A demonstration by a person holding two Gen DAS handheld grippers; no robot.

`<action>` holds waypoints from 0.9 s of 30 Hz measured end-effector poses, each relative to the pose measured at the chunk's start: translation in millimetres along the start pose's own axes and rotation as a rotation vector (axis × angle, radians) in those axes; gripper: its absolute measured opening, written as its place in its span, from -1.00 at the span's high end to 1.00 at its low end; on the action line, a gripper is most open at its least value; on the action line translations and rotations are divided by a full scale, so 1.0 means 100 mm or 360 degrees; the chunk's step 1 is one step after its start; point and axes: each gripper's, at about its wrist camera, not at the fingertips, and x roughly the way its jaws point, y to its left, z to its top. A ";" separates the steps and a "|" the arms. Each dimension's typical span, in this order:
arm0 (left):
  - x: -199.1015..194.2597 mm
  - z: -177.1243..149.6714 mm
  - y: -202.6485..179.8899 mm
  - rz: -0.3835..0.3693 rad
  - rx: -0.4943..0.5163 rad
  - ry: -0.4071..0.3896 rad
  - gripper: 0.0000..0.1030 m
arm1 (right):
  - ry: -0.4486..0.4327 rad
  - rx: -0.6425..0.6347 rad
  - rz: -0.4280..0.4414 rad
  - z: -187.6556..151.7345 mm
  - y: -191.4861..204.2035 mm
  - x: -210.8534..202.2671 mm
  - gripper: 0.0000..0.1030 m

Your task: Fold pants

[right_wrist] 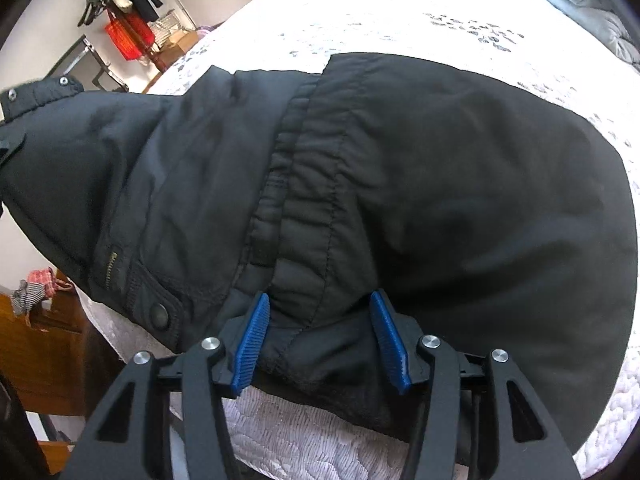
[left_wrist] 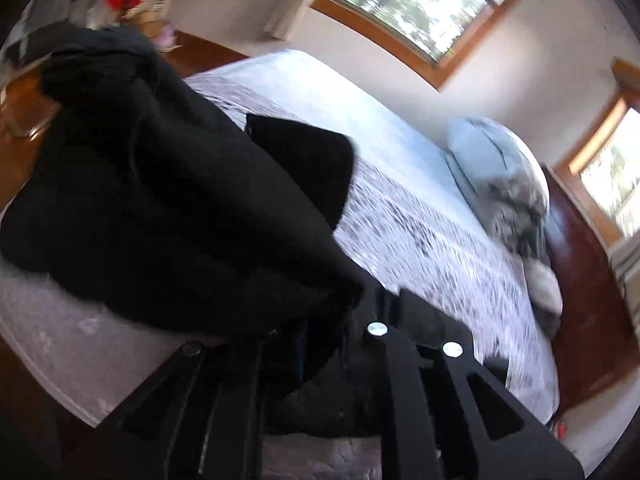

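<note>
Black pants point(right_wrist: 400, 184) lie bunched on the white bed cover point(right_wrist: 304, 440), waistband running away from my right claw point(right_wrist: 320, 340) toward the far side of the bed. The right claw's blue pads point(right_wrist: 250, 348) stand apart, on either side of a ridge of waistband cloth, not pressed together; whether they touch the cloth I cannot tell. The snap button point(right_wrist: 160, 316) and zipper sit just left of it.

My left claw point(left_wrist: 320, 340) is raised, with cloth draped over and in front of it. Its fingertips are buried in black, so I cannot tell if it grips.

Judgement: the pants' long axis runs left to right between my two claws. The right one is nearer the waistband, so the next fold should pivot there.
</note>
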 end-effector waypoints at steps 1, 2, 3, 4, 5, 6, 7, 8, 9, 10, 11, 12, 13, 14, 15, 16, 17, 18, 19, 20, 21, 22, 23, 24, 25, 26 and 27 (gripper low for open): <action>0.05 -0.04 -0.07 0.0005 0.0029 0.0015 0.78 | -0.0002 0.0004 0.0007 0.00 -0.02 -0.01 -0.05; 0.10 -0.06 -0.09 0.0015 0.0053 0.0027 0.78 | -0.0005 0.0007 0.0017 0.00 -0.03 -0.02 -0.05; 0.13 -0.08 -0.12 0.0022 0.0074 0.0039 0.78 | -0.0009 0.0012 0.0027 0.00 -0.04 -0.02 -0.05; 0.18 -0.12 -0.17 0.0032 0.0108 0.0054 0.78 | -0.0013 0.0018 0.0038 0.00 -0.06 -0.02 -0.05; 0.22 -0.14 -0.22 0.0042 0.0140 0.0062 0.77 | -0.0024 0.0039 0.0063 -0.01 -0.11 -0.06 -0.04; 0.25 -0.17 -0.24 0.0055 0.0177 0.0070 0.77 | -0.0033 0.0072 0.0091 -0.02 -0.15 -0.09 -0.04; 0.24 -0.23 -0.26 0.0068 0.0219 0.0077 0.77 | -0.0040 0.0100 0.0115 -0.02 -0.21 -0.11 -0.04; 0.27 -0.27 -0.29 0.0078 0.0255 0.0092 0.77 | -0.0047 0.0145 0.0149 -0.02 -0.27 -0.15 -0.04; 0.30 -0.28 -0.33 0.0085 0.0278 0.0103 0.77 | -0.0050 0.0170 0.0167 -0.02 -0.30 -0.17 -0.04; 0.33 -0.30 -0.38 0.0095 0.0315 0.0107 0.76 | -0.0055 0.0185 0.0184 -0.03 -0.34 -0.19 -0.04; 0.37 -0.33 -0.46 0.0115 0.0377 0.0111 0.75 | -0.0063 0.0196 0.0198 -0.04 -0.39 -0.23 -0.04; 0.38 -0.33 -0.49 0.0126 0.0414 0.0119 0.75 | -0.0070 0.0204 0.0196 -0.04 -0.41 -0.26 -0.04; 0.41 -0.35 -0.55 0.0146 0.0474 0.0134 0.74 | -0.0079 0.0214 0.0187 -0.06 -0.45 -0.28 -0.04; 0.45 -0.38 -0.63 0.0180 0.0566 0.0152 0.74 | -0.0094 0.0232 0.0176 -0.08 -0.50 -0.33 -0.04; 0.48 -0.41 -0.70 0.0197 0.0636 0.0165 0.73 | -0.0102 0.0244 0.0175 -0.10 -0.54 -0.35 -0.04; 0.50 -0.44 -0.75 0.0206 0.0704 0.0187 0.72 | -0.0111 0.0259 0.0175 -0.12 -0.59 -0.39 -0.04; 0.57 -0.50 -0.85 0.0213 0.0808 0.0230 0.72 | -0.0124 0.0282 0.0175 -0.14 -0.65 -0.43 -0.04; 0.60 -0.55 -0.92 0.0226 0.0875 0.0245 0.70 | -0.0133 0.0297 0.0173 -0.15 -0.69 -0.47 -0.04; 0.65 -0.62 -1.02 0.0239 0.0983 0.0276 0.69 | -0.0142 0.0307 0.0169 -0.18 -0.71 -0.49 -0.04; 0.68 -0.67 -1.07 0.0243 0.1050 0.0300 0.67 | -0.0153 0.0319 0.0159 -0.19 -0.76 -0.54 -0.04; 0.69 -0.72 -1.10 0.0244 0.1102 0.0320 0.63 | -0.0159 0.0327 0.0154 -0.20 -0.80 -0.55 -0.04; 0.72 -0.78 -1.17 0.0241 0.1159 0.0345 0.61 | -0.0161 0.0337 0.0153 -0.20 -0.83 -0.56 -0.04; 0.74 -0.84 -1.23 0.0231 0.1220 0.0376 0.57 | -0.0165 0.0355 0.0155 -0.22 -0.86 -0.56 -0.04; 0.74 -0.86 -1.28 0.0213 0.1254 0.0401 0.46 | -0.0171 0.0375 0.0156 -0.23 -0.91 -0.57 -0.04; 0.75 -0.92 -1.34 0.0190 0.1312 0.0443 0.39 | -0.0173 0.0385 0.0157 -0.24 -0.91 -0.56 -0.04; 0.76 -0.94 -1.40 0.0178 0.1333 0.0460 0.30 | -0.0177 0.0398 0.0161 -0.24 -0.94 -0.56 -0.04; 0.75 -0.96 -1.41 0.0163 0.1343 0.0476 0.27 | -0.0180 0.0409 0.0169 -0.25 -0.96 -0.56 -0.04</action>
